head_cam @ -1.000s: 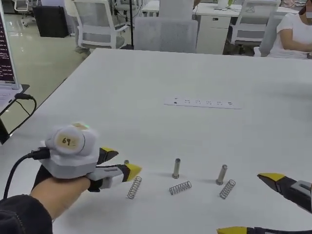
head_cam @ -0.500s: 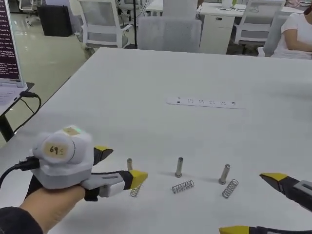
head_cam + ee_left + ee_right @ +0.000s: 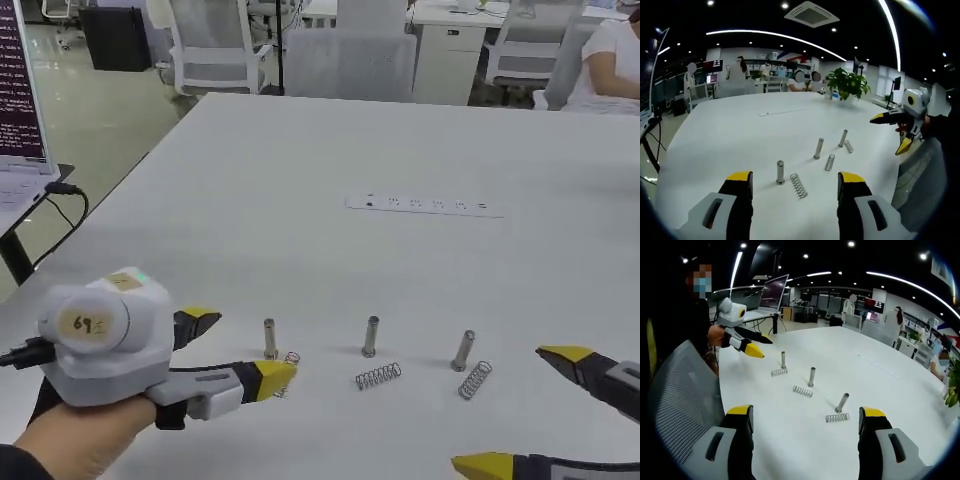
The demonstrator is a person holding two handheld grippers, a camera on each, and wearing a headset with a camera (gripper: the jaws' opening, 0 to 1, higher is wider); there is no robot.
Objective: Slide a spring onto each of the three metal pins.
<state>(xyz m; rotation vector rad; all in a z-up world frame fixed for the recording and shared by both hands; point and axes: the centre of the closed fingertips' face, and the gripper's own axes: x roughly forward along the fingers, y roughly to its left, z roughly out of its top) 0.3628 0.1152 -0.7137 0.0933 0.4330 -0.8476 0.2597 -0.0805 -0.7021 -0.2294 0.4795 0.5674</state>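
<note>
Head view: three springs (image 3: 378, 376) lie on the worktop (image 3: 300, 200), each beside its upright pin (image 3: 371, 336).
Jaws: left gripper (image 3: 243, 345) and right gripper (image 3: 520, 410) spread, empty.
Handling: light, squashy, likely to roll; pinch mid-coil gently.

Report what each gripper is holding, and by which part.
Nothing is held. The left gripper is open, with a spring lying loose on the table by its tips; the right gripper is open too, gripping nothing.

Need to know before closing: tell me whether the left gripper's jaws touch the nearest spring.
Apart. In the left gripper view the left gripper is open and the spring lies between its jaws, with bare table on each side.
</note>
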